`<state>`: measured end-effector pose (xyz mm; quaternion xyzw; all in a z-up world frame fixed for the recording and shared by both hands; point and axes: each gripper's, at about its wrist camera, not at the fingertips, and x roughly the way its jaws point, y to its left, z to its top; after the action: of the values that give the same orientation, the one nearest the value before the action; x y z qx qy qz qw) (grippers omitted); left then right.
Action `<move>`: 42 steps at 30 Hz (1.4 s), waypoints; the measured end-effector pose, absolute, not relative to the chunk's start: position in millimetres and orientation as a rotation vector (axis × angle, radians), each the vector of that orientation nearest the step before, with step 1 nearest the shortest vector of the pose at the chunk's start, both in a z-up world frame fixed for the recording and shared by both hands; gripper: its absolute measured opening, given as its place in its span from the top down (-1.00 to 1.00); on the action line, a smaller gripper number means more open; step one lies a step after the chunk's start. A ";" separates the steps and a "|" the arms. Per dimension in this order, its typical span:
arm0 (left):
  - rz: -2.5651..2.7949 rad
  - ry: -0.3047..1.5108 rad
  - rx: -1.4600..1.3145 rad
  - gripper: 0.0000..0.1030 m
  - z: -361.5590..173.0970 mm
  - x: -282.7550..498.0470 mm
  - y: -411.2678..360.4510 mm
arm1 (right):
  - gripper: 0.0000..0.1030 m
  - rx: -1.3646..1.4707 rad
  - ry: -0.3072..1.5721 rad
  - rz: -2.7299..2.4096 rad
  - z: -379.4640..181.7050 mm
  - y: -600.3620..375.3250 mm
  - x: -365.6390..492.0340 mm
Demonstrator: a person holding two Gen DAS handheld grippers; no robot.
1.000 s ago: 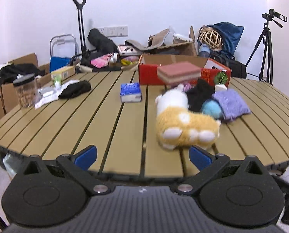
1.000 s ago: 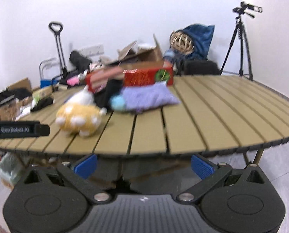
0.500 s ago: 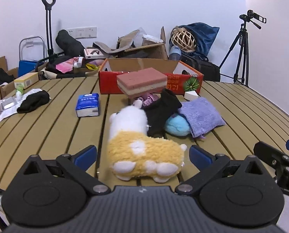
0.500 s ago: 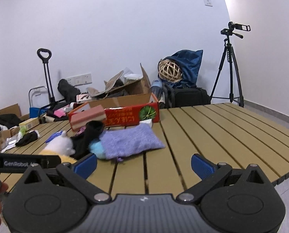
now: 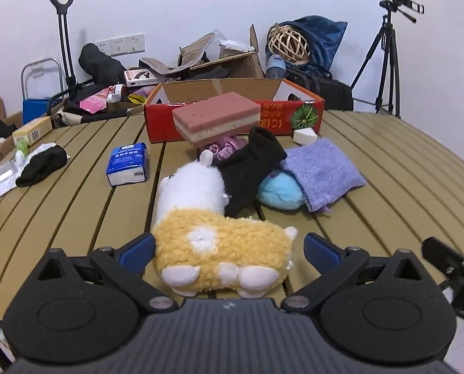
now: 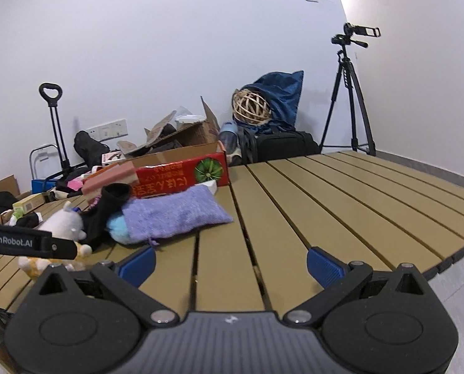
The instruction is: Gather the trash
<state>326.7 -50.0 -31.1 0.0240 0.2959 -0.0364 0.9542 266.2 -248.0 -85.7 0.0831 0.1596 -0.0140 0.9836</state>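
A yellow and white plush toy [image 5: 210, 233] lies on the slatted table [image 5: 76, 205], its rear end between the open fingers of my left gripper [image 5: 228, 251]. Behind it lie a black sock [image 5: 250, 168], a blue plush ball [image 5: 278, 190], a purple knit pouch [image 5: 322, 171], a pink sponge block [image 5: 216, 118] and a blue tissue pack [image 5: 127, 163]. A red cardboard box [image 5: 294, 115] stands at the back. My right gripper [image 6: 230, 263] is open and empty over bare slats, right of the pouch [image 6: 172, 215].
A black cloth [image 5: 41, 165] and paper scraps lie at the table's left edge. Boxes, a trolley [image 5: 62, 31] and bags crowd the wall behind. A tripod [image 6: 347, 99] stands at the back right. The left gripper's arm [image 6: 29, 243] shows at left in the right wrist view.
Both grippers moved forward over the table. The left one closed in on the plush toy, which now sits between its fingers. The right one rose and advanced over the slats.
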 end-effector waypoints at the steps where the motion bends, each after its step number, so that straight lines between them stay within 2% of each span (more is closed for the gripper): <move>1: -0.065 0.601 0.059 -1.00 -32.7 327.8 -51.1 | -1.00 0.174 0.323 -0.032 -86.8 -249.0 265.8; 8: -0.018 0.617 0.074 -1.00 -39.4 338.1 -47.4 | -1.00 0.172 0.323 -0.030 -90.8 -243.6 263.0; 16: -0.037 0.663 -0.041 -1.00 -41.3 348.1 -27.1 | -1.00 0.157 0.333 -0.011 -94.5 -234.9 262.7; 20: -0.045 0.635 -0.051 -1.00 -40.8 346.5 -26.3 | -1.00 0.156 0.338 -0.010 -95.9 -232.4 264.0; 27: -0.057 0.602 -0.052 -0.83 -38.9 343.5 -23.7 | -1.00 0.151 0.348 -0.009 -99.2 -228.8 265.4; 42: -0.004 0.530 -0.074 -0.81 -27.0 333.3 3.2 | -1.00 0.114 0.346 0.027 -109.2 -217.5 266.2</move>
<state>333.3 3.2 -27.0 -0.0368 0.2617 -0.0019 0.9645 266.2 -217.5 -109.2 0.0565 0.1723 0.0133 0.9833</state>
